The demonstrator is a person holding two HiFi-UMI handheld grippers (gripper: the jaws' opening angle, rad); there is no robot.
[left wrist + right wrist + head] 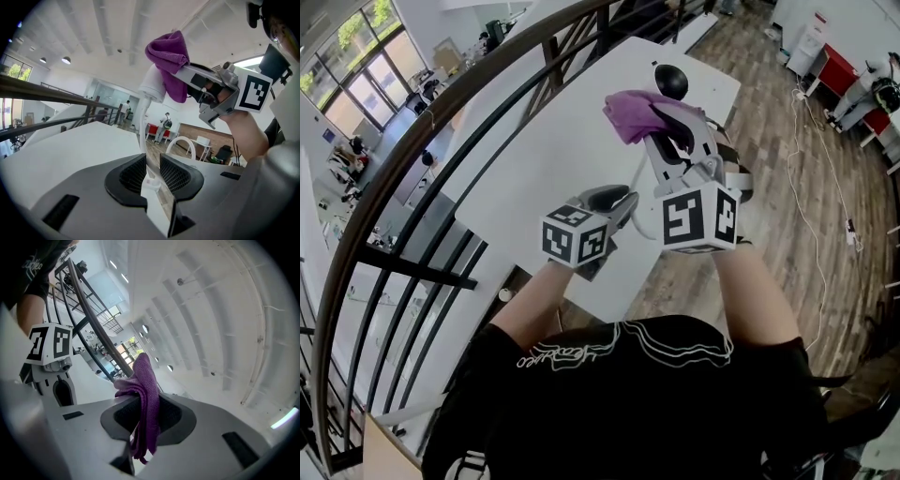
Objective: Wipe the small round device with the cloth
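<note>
The small round white device (153,85) is held up over the white table (562,141). Its thin white stem (142,126) is gripped by the jaws of the left gripper (151,171). The soft purple cloth (146,390) is pinched by the jaws of the right gripper (146,416) and laid against the device.

open office mezzanine: black railing (417,266), white table (562,159), wood floor (769,112).

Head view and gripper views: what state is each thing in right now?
device: held by its stem, cloth against its head.
cloth: bunched, gripped, touching the device.
left hand-held gripper: closed on the device's stem.
right hand-held gripper: closed on the cloth.
</note>
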